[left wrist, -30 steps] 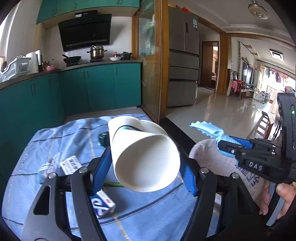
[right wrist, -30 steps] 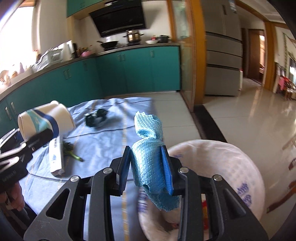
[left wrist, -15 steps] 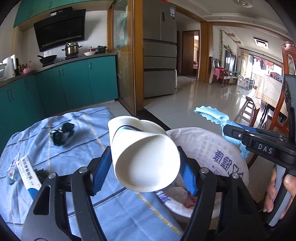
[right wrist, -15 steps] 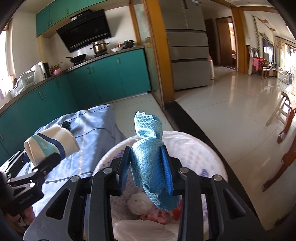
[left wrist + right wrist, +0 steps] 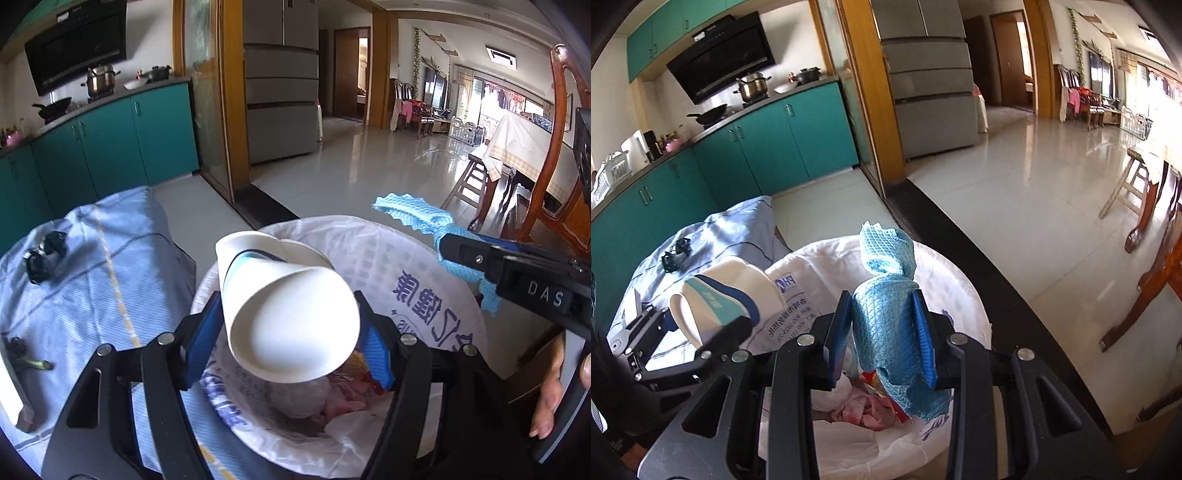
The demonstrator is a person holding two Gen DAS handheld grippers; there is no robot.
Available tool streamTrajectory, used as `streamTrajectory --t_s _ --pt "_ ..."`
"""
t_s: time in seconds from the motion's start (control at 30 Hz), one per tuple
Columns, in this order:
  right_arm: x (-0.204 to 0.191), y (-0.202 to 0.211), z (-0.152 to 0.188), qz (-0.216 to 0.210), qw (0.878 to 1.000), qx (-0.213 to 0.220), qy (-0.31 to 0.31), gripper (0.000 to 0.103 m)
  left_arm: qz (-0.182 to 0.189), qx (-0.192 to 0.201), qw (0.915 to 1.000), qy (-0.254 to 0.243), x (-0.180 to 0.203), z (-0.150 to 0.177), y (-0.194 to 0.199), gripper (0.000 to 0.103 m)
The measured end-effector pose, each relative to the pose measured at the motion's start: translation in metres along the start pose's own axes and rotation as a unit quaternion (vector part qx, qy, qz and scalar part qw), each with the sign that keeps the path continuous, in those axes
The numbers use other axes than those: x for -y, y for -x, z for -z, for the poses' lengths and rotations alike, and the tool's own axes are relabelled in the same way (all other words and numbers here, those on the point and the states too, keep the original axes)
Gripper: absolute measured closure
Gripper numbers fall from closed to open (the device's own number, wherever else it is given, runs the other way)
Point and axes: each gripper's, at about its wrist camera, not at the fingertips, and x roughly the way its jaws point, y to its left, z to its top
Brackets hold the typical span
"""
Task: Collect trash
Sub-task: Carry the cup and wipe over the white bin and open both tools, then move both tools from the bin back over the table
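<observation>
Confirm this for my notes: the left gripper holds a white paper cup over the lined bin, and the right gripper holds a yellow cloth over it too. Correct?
One detail is off. The cloth in the right gripper is light blue, not yellow, as the right wrist view shows. The rest stands: the left gripper holds the white paper cup over the lined bin.

Teal cabinets [image 5: 764,147]; grey fridge [image 5: 931,74]; glossy tiled floor [image 5: 1034,192].

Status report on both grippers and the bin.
Left gripper shut on paper cup. Right gripper shut on blue cloth. Both above lined bin. Nothing in the way.
</observation>
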Motion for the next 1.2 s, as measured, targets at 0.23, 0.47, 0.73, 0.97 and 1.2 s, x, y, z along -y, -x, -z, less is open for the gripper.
streamTrajectory --t_s 0.23,0.47,0.73,0.97,1.2 --pt "0.007 -0.003 0.004 -0.001 1.0 -0.01 -0.006 0.07 0.019 -0.021 0.9996 -0.005 0.01 0.001 -0.015 0.032" --pt "-0.004 -0.021 0.003 0.005 0.999 -0.043 -0.001 0.057 0.005 -0.009 0.9998 -0.018 0.012 0.0 -0.008 0.019" --pt "-0.007 -0.017 -0.008 -0.009 0.999 -0.023 -0.043 0.034 -0.029 0.019 0.9994 -0.008 -0.017 -0.006 0.019 0.018" --pt "-0.074 -0.033 -0.03 -0.073 0.997 -0.026 -0.031 0.03 -0.123 0.052 0.9886 0.071 -0.103 -0.007 0.074 0.018" --pt "-0.216 -0.048 -0.017 -0.162 0.98 -0.053 0.105 0.026 -0.265 0.05 0.9456 0.182 -0.245 0.012 0.14 0.018"
